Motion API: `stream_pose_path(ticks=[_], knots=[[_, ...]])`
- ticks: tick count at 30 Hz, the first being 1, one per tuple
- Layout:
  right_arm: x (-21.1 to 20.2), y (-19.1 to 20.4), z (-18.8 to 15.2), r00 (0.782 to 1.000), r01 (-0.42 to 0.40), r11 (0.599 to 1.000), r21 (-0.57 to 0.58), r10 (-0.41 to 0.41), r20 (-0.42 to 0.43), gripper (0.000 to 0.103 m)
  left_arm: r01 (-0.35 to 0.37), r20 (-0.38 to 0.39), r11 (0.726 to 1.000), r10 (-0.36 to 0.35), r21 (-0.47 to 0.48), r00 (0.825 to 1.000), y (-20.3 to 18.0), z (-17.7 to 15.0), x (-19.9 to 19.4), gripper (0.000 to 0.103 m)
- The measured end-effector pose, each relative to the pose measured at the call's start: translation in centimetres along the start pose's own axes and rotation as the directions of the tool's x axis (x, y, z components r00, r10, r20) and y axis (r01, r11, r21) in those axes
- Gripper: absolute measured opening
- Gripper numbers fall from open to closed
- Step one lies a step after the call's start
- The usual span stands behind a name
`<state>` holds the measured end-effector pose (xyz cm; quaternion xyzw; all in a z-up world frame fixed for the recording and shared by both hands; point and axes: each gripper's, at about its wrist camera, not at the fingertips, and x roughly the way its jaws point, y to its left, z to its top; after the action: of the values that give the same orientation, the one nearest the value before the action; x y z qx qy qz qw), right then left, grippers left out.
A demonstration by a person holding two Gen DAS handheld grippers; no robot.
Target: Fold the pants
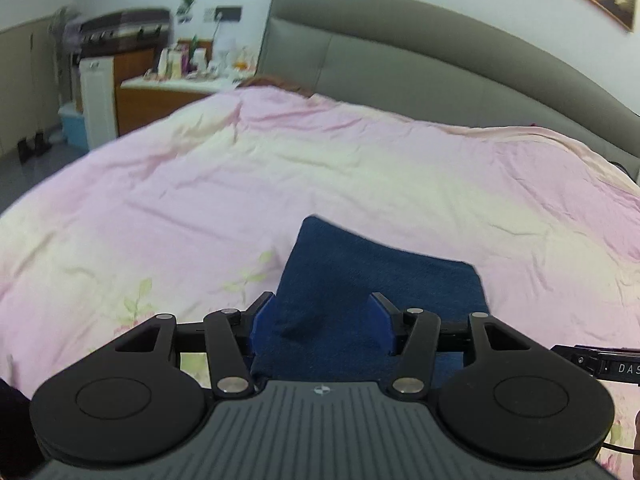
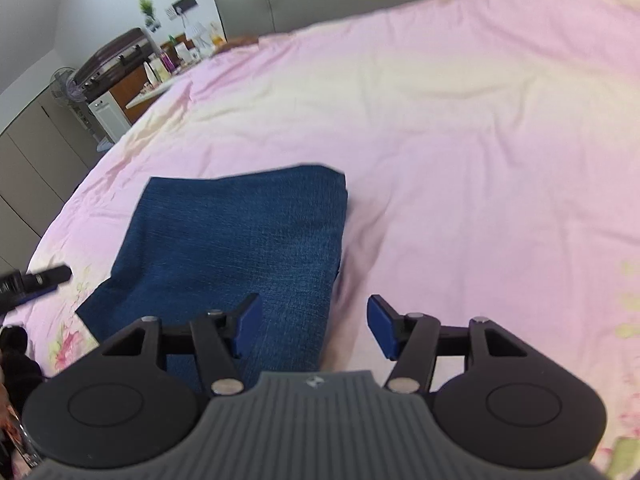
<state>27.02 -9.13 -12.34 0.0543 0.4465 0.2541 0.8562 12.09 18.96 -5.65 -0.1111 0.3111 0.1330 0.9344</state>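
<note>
Dark blue denim pants [image 2: 240,236] lie folded into a rough rectangle on the pink bedspread [image 2: 460,140]. In the left wrist view the pants [image 1: 380,276] bulge up between the blue pads of my left gripper [image 1: 322,320], whose jaws stand wide around a raised fold; I cannot tell whether they press it. My right gripper [image 2: 314,326] is open and empty, hovering over the pants' near right edge. The tip of the left gripper [image 2: 40,278] shows at the left of the right wrist view.
A grey padded headboard [image 1: 400,52] stands at the far side of the bed. A wooden bedside cabinet [image 1: 160,96] with bottles, a white unit and a blue bin stand to the left. The bedspread [image 1: 280,168] is wrinkled around the pants.
</note>
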Motion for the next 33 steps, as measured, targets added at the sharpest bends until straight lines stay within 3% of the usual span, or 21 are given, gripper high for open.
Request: stream_pose_path(ticks=[4,6,12,15,18,24,33], knots=[[-6.4,1.5,-0.4,0.99,0.034,0.997,-0.074,-0.023,0.137,0.064,0.023,0.092,0.993,-0.034,0.118,0.995,-3.8,2.2,-5.7,0.062],[-9.6,2.3,-0.5,0.98,0.042,0.993,-0.106,-0.02,0.2,0.073,0.021,0.123,0.987,-0.041,0.162,0.992,-5.3,3.2,-9.1,0.065],[-19.3,5.6,-2.3,0.926,0.077,0.978,-0.193,0.001,0.377,0.09,-0.015,0.192,0.963,-0.039,0.27,0.981,-7.7,3.9,-17.4,0.074],[-23.3,7.0,-4.1,0.893,0.081,0.977,-0.196,0.016,0.451,0.097,-0.04,0.212,0.95,-0.028,0.31,0.977,-8.6,2.6,-19.4,0.083],[-25.9,8.3,-6.3,0.862,0.121,0.976,-0.179,-0.014,0.507,0.098,-0.024,0.212,0.95,-0.045,0.311,0.976,-9.1,0.9,-20.0,0.084],[-27.1,9.2,-9.8,0.864,0.141,0.981,-0.136,-0.055,0.5,0.098,0.006,0.217,0.961,-0.068,0.278,0.974,-8.5,-2.0,-19.0,0.084],[-23.6,8.6,-12.7,0.884,0.175,0.982,-0.065,-0.128,0.45,0.098,-0.001,0.139,0.956,-0.042,0.294,0.989,-8.1,-5.6,-15.6,0.085]])
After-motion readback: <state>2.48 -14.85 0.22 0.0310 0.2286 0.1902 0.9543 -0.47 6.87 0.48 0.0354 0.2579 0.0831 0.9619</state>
